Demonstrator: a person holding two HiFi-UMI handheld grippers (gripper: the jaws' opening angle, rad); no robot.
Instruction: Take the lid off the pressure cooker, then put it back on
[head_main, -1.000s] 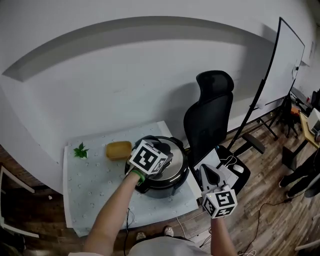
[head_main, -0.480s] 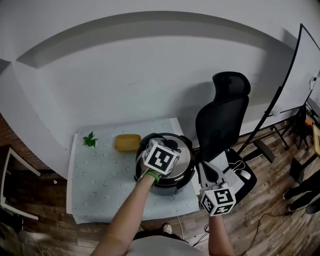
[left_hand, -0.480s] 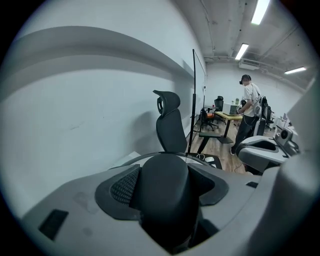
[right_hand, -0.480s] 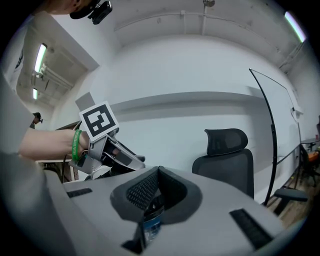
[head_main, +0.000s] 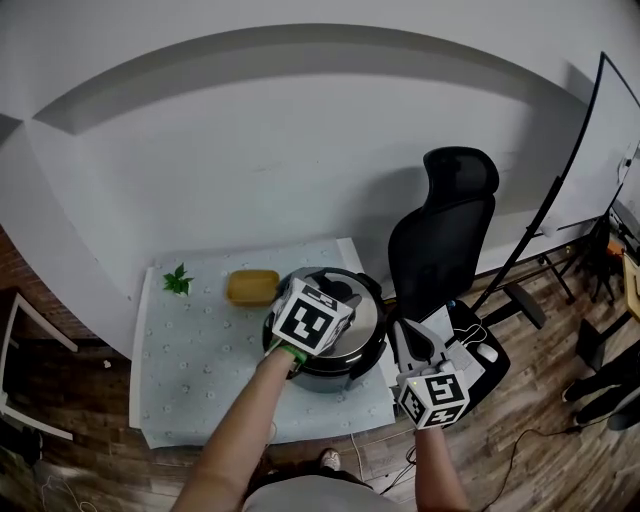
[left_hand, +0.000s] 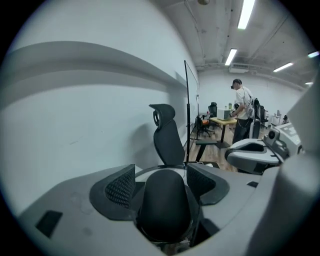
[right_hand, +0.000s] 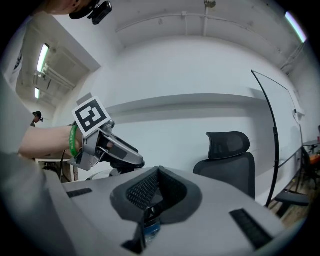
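Note:
The pressure cooker (head_main: 350, 358) stands at the right end of the white dotted mat (head_main: 195, 375), with its steel lid (head_main: 358, 318) on top. My left gripper (head_main: 334, 304) reaches over the lid from the front left. In the left gripper view its pads (left_hand: 121, 187) sit on either side of the lid's black knob (left_hand: 165, 207) and press against it. My right gripper (head_main: 412, 342) hangs off the table's right edge, beside the cooker. In the right gripper view its pads (right_hand: 142, 192) meet with nothing between them, and the left gripper (right_hand: 112, 152) shows over the lid.
A yellow sponge (head_main: 251, 287) and a green leaf sprig (head_main: 178, 281) lie at the back of the mat. A black office chair (head_main: 440, 235) stands just right of the table, with a whiteboard stand (head_main: 560, 190) beyond. A person (left_hand: 243, 112) stands far off by desks.
The head view has swung, so the table sits further right in frame. My left gripper stays on the lid knob, its cube slightly lower and to the left. The right gripper has barely moved.

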